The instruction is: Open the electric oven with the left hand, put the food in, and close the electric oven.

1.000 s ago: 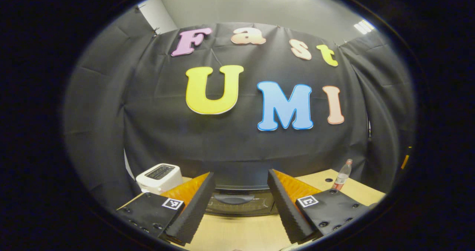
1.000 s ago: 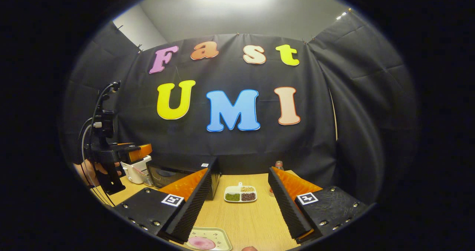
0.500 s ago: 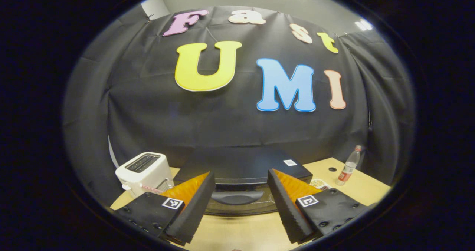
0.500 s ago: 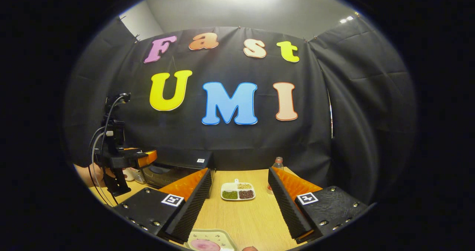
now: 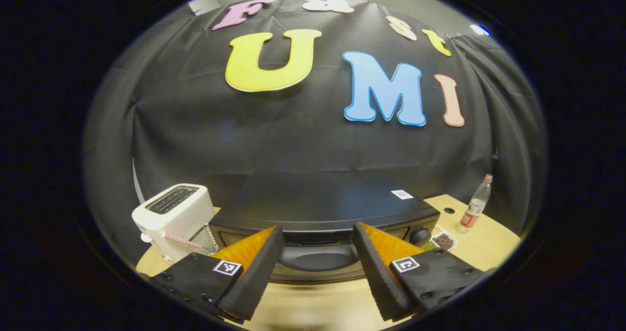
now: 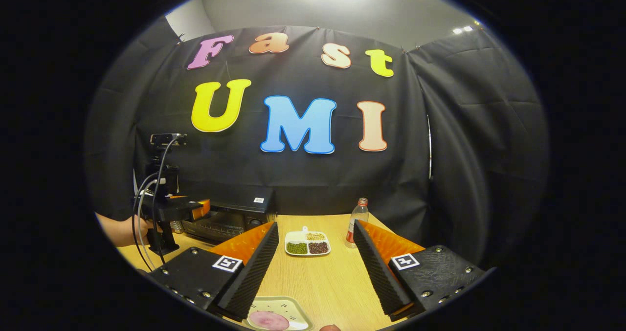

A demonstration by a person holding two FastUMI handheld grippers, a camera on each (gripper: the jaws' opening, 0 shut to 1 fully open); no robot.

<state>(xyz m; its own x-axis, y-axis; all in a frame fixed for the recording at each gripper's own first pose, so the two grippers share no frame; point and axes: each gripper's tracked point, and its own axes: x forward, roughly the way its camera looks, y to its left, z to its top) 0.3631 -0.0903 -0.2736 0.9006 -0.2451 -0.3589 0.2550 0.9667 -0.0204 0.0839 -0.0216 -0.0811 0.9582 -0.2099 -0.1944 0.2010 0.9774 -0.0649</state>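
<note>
The black electric oven (image 5: 323,209) stands close ahead in the left gripper view, door closed, its curved handle (image 5: 315,258) between my left gripper's fingers. My left gripper (image 5: 313,272) is open and just short of the handle. In the right gripper view the oven (image 6: 230,218) sits at the left, with the left gripper (image 6: 176,209) and a hand (image 6: 122,229) in front of it. My right gripper (image 6: 313,277) is open above the wooden table (image 6: 327,282). A pale tray (image 6: 288,306) with a pink slice of food (image 6: 269,320) lies just below it.
A white toaster (image 5: 171,213) stands left of the oven. A divided dish of beans (image 6: 307,243) and a plastic bottle (image 6: 356,222) sit at the back of the table; dish (image 5: 442,241) and bottle (image 5: 475,205) also lie right of the oven.
My left gripper has moved forward toward the oven, whose top and handle now loom larger. My right gripper has tilted down slightly, staying open over the tray.
</note>
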